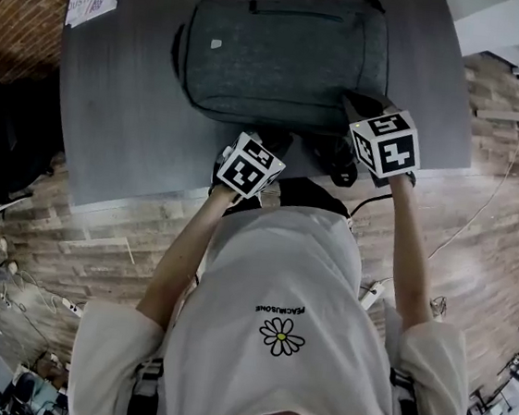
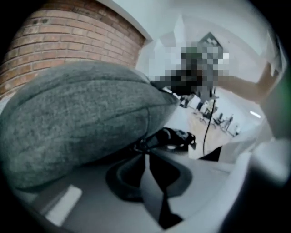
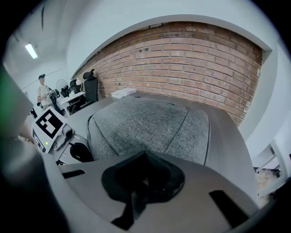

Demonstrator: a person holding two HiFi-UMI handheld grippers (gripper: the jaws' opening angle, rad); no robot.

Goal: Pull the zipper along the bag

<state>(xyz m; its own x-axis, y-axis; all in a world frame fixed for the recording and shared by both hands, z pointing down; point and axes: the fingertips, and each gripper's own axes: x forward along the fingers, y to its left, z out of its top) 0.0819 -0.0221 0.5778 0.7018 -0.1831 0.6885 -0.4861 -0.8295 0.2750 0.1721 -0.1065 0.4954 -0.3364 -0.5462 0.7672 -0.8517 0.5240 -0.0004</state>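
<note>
on the counter (image 1: 120, 121) the grey bag (image 1: 285, 61) lies flat. judged best: draw level along its near edge while the right gripper (image 3: 144, 157), jaws closed against the bag's corner, steadies it. the left gripper (image 2: 145, 154) jaws stand barely apart, seemingly pinching the small dark zipper pull (image 2: 139, 146).

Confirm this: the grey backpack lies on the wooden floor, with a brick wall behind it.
One slip: the grey backpack lies on the dark table, as the head view shows. The brick wall behind it is right.
</note>
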